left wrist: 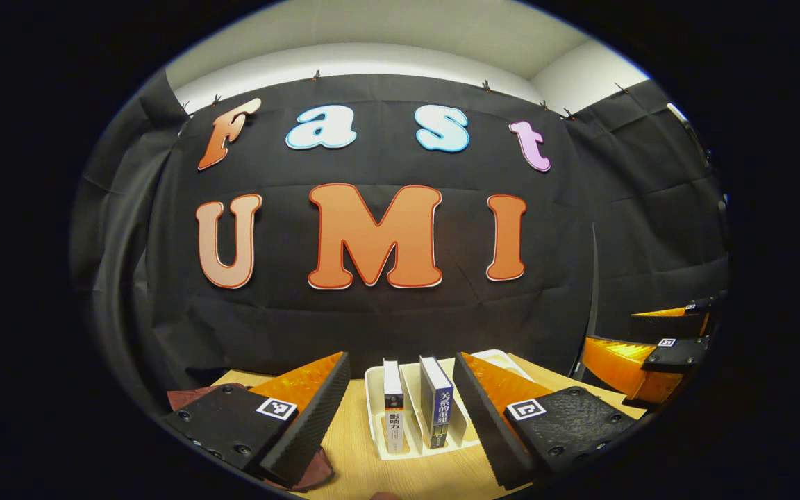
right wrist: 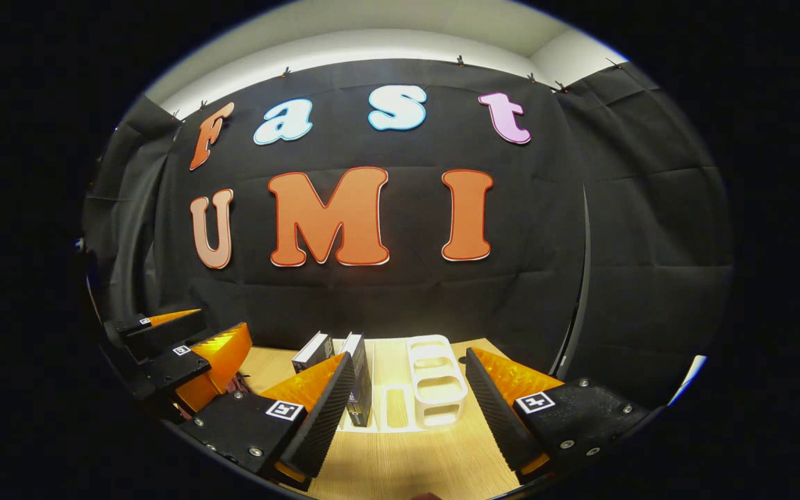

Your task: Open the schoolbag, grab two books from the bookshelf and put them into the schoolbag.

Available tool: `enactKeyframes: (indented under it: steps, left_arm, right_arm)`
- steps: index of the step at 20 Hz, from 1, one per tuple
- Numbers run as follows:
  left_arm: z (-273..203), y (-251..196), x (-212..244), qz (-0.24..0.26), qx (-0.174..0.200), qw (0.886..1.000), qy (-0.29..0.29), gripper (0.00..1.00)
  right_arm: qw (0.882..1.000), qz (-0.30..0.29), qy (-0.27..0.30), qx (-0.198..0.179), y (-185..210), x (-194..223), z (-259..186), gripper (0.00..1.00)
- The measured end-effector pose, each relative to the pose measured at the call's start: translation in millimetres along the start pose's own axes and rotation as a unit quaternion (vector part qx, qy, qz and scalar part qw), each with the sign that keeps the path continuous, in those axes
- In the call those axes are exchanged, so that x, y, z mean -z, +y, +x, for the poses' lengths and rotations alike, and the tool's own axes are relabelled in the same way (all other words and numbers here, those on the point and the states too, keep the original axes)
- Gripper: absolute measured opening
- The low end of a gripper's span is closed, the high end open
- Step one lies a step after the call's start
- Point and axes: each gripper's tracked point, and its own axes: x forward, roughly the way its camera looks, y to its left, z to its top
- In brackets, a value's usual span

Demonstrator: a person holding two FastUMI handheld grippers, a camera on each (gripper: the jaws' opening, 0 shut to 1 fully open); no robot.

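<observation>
A white book rack [left wrist: 374, 389] stands on the wooden table [left wrist: 358, 458] straight ahead of my left gripper [left wrist: 402, 357]. Two books stand upright in it: a pale-spined book [left wrist: 393, 410] and a blue-spined book [left wrist: 436, 403]. The left gripper is open and empty, its fingers either side of the rack but short of it. In the right gripper view the same rack [right wrist: 435, 382] and books [right wrist: 357, 375] sit ahead, books to the left. My right gripper [right wrist: 410, 354] is open and holds nothing. A strip of dark red fabric [left wrist: 188, 396], which looks like the schoolbag, lies under the left gripper's left finger.
The right gripper [left wrist: 619, 337] hovers at the right edge of the left gripper view. The left gripper [right wrist: 223, 325] hovers at the left of the right gripper view, above the red fabric [right wrist: 239, 383]. The black cloth wall stands just behind the table's far edge.
</observation>
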Motion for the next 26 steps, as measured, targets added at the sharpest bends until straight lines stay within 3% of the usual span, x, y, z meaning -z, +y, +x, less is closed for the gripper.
enactKeyframes:
  steps: [15,26]
  left_arm:
    - [5,13,2,0.004,-0.018,1.0,-0.002,0.95]
    - [10,8,3,0.005,-0.009,1.0,-0.002,0.95]
  right_arm:
    - [1.0,-0.003,0.006,-0.017,12,6,14,0.94]
    - [1.0,-0.002,0.012,-0.009,7,11,20,0.95]
